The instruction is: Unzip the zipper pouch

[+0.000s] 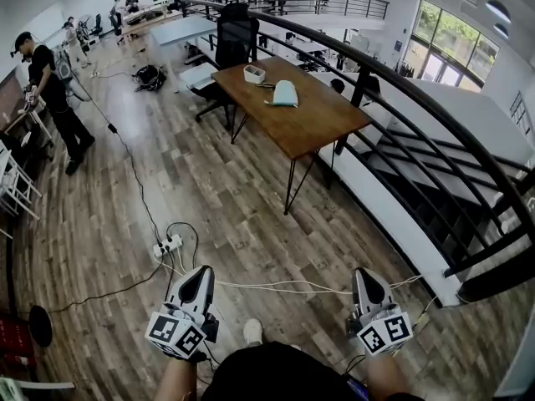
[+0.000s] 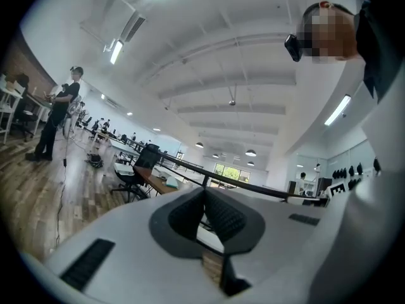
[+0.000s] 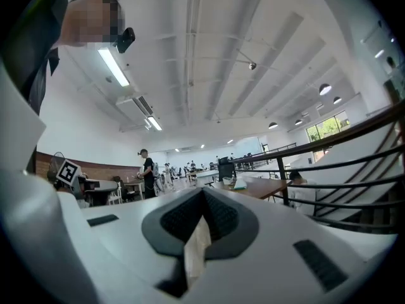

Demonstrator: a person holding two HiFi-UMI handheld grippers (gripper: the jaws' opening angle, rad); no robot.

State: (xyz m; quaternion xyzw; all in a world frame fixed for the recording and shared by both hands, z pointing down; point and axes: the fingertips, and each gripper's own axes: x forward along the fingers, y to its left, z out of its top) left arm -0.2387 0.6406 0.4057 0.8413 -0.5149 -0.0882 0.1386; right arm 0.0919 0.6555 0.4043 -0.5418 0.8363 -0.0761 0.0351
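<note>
**Both hand-held grippers shut and empty, pouch far off on the bench**

The head view alone shows the layout. The pouch (image 1: 285, 93), pale blue, lies flat on the wooden bench (image 1: 322, 128), well apart from the person, with open floor (image 1: 234, 199) between. A white box (image 1: 254, 73) sits near the pouch, and a black chair (image 1: 236, 30) stands at the bench's far end. The left hand-held gripper (image 1: 203, 274) and the right hand-held gripper (image 1: 365, 276) are held low at the bottom edge, above cables and a power strip (image 1: 167, 246). A railing (image 1: 418, 98) runs along the right.

That view is too steep to show the jaws. The left gripper view shows its jaws together with nothing between them, and the bench small behind the tips. The right gripper view shows the same: jaws together, nothing held, the bench beyond the tips beside the railing. Both gripper views also take in the ceiling lights, which the head view lacks.
</note>
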